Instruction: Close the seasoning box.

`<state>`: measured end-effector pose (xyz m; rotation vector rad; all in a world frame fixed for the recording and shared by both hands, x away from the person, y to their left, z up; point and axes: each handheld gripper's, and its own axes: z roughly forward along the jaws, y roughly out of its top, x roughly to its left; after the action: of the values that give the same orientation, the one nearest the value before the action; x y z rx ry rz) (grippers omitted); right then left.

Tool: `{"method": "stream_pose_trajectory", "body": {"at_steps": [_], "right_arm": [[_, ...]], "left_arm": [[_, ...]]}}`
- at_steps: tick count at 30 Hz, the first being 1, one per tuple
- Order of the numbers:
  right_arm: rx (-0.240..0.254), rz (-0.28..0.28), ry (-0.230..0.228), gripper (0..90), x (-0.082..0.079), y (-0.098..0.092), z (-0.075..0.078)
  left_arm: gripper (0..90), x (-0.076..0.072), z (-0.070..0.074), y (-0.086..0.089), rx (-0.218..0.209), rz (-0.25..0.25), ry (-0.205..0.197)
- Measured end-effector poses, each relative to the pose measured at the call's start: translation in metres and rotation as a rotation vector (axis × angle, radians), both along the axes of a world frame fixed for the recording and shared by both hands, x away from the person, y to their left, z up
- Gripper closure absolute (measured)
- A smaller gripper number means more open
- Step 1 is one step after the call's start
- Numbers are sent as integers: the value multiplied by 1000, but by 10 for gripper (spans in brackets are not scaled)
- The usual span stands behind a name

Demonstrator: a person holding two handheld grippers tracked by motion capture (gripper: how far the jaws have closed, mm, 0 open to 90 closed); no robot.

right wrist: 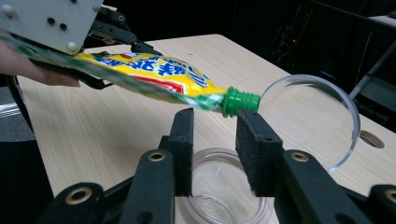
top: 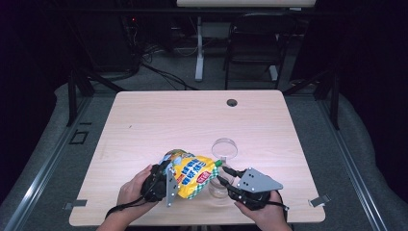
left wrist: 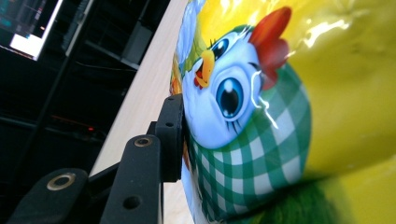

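A yellow snack-style pouch point(top: 192, 175) printed with a cartoon chicken point(left wrist: 233, 93) hangs tilted over the table's front. My left gripper point(top: 169, 177) is shut on its wide end, and one black pad point(left wrist: 171, 135) presses its side. The pouch's green threaded spout point(right wrist: 240, 101) points down to the right, over a clear glass jar point(top: 219, 191). My right gripper point(right wrist: 215, 126) stands open with a gap between its jaws, just in front of and under the spout, above the jar's mouth point(right wrist: 219, 200). The pads touch neither the spout nor the jar. A person's hand holds each gripper.
A round clear lid point(top: 224, 148) leans just behind the jar. The light wooden table point(top: 168, 115) has a cable hole point(top: 232, 102) near its far edge. A dark chair point(top: 255, 43) and a table leg stand beyond it.
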<state>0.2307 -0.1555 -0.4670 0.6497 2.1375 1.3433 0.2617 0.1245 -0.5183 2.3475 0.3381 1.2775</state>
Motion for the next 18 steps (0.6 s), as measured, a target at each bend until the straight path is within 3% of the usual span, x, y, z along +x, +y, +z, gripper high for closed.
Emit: {"method": "stream_pose_trajectory", "body": {"at_steps": [10, 18], "right_arm": [[-25, 5, -6, 695, -1, 3, -2], [-93, 1, -21, 741, -2, 8, -8]], "left_arm": [[632, 4, 4, -3, 75, -7, -35], [633, 4, 4, -4, 139, -15, -46]]}}
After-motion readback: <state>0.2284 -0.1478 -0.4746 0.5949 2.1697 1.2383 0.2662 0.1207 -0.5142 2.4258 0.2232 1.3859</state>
